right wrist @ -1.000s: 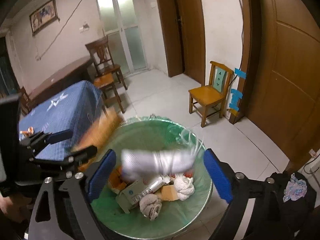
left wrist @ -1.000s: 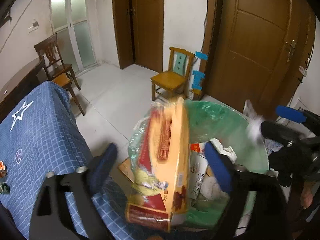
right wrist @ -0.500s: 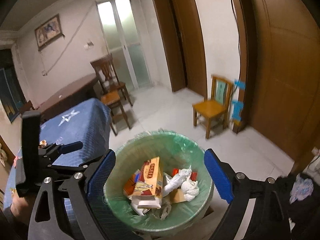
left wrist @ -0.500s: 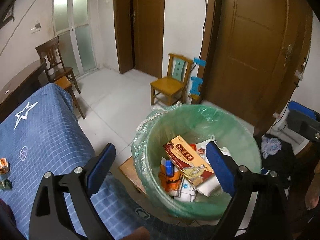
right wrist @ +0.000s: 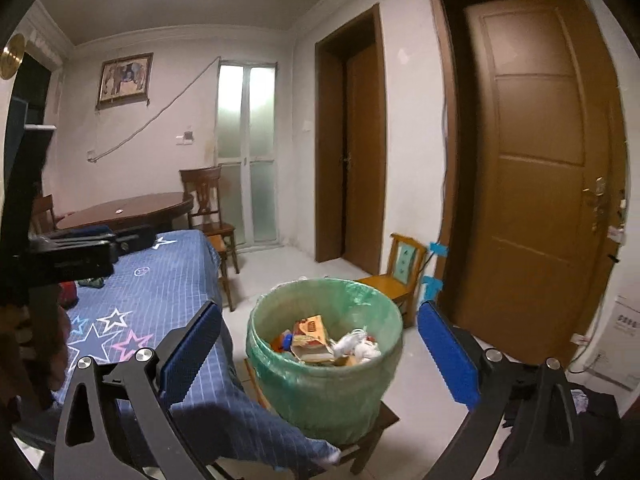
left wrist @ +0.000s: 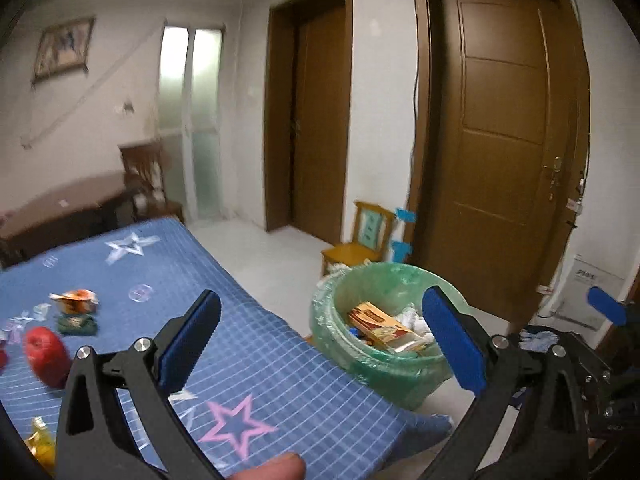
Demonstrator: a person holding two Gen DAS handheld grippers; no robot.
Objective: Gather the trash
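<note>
The left tool [left wrist: 320,344] is spread wide and its jaws are opening, with nothing between the blue pads [left wrist: 454,340]; it hangs above the near right corner of the table [left wrist: 256,364], whose blue star-patterned cloth falls away at the edge just under the tool. The right tool [right wrist: 318,354] is likewise wide, its jaws opening and empty, poised over the gap between the table's end and the trash bin [right wrist: 324,384]. The bin, lined with a green bag, stands on a low wooden stand [right wrist: 372,426] just beside the table corner; its rim is clear of both tools. Inside lie a yellow-and-red carton [right wrist: 310,338], crumpled white paper [right wrist: 360,346] and other scraps. Trash on the table is in the left wrist view, well back from the edge at the far left: an orange wrapper [left wrist: 74,300], a small dark green packet [left wrist: 76,322] just beside it, and a yellow wrapper [left wrist: 40,442] at the lower left. A red apple [left wrist: 46,354] sits near them. Open white floor [right wrist: 288,268] runs from the bin to the doors. A small yellow chair [right wrist: 394,276] stands beyond the bin beside the brown door [right wrist: 536,184], and a dark wooden chair [right wrist: 208,216] is set at the table's far end.
</note>
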